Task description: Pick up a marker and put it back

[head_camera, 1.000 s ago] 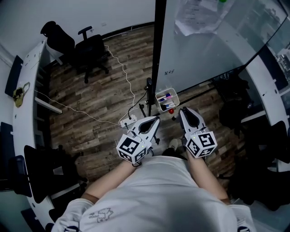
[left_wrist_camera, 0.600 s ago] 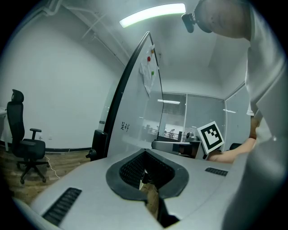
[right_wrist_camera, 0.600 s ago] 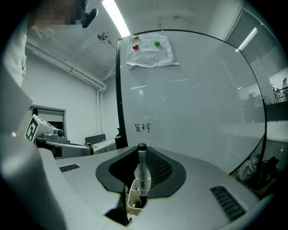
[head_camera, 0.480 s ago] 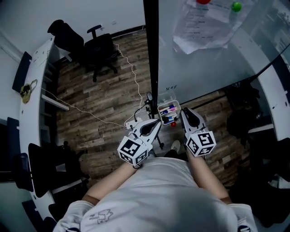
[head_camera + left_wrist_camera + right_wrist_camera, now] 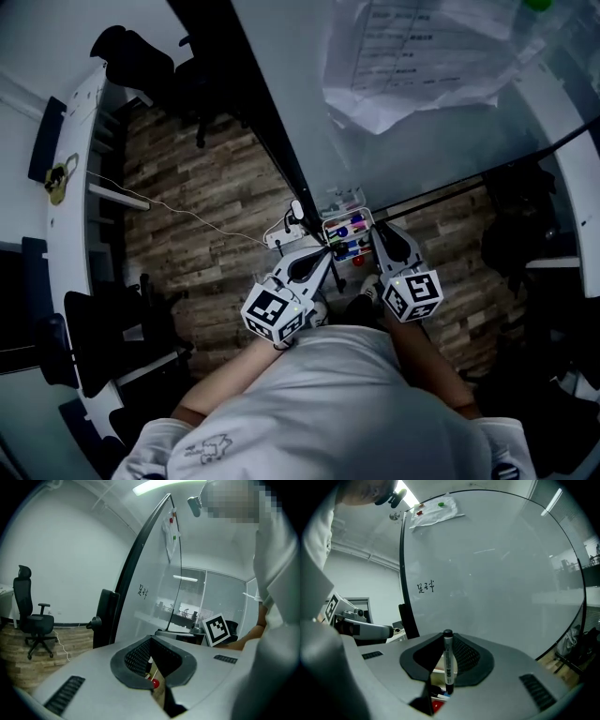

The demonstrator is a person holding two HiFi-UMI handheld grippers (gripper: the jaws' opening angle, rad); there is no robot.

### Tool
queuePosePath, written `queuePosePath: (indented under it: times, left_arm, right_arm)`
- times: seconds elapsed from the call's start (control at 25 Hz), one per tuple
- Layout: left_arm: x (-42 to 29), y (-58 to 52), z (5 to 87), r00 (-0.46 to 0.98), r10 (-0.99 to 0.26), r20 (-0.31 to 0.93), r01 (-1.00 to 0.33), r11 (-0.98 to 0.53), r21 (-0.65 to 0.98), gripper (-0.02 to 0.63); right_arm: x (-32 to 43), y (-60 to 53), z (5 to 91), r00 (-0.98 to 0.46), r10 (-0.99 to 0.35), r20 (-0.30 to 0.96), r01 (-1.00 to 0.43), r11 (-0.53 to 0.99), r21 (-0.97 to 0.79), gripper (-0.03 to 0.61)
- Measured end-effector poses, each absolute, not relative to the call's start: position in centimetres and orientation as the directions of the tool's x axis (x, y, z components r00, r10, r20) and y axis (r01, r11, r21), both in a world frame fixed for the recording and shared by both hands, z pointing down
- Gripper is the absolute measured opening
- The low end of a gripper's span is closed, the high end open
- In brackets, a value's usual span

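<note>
Already the pick-up half looks done: my right gripper (image 5: 440, 665) is pinched on the marker (image 5: 448, 660), which stands upright between the jaws, cap end up, in front of the whiteboard (image 5: 497, 573). What's left, as I judge it, is the return. The tray (image 5: 330, 225) of other markers sits just beyond the gripper tips, low against the board. My left gripper (image 5: 152, 667) carries nothing, jaws drawn almost together, just left of the tray.
</note>
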State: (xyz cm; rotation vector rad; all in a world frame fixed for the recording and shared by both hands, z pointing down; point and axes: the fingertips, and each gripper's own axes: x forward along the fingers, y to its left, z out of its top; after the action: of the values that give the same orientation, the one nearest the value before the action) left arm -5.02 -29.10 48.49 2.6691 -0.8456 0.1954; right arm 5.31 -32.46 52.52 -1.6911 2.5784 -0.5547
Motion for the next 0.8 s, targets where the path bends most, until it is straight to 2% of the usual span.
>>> queuePosePath:
  times: [0.36, 0.8]
  left_arm:
    - [-4.7, -29.5, 50.1, 0.805, -0.53, 0.267, -0.593, -0.742, 0.314, 0.005]
    - [-5.5, -28.9, 50.5, 0.799, -0.543, 0.259, -0.602, -0.722, 0.342, 0.005]
  right_arm:
    - [5.0, -33.1, 54.7, -0.44, -0.877, 0.191, -0.872, 0.367, -0.323, 0.069]
    - [4.6, -32.8, 54.3, -0.469, -0.869, 0.159, -0.852, 0.398, -0.339, 0.084]
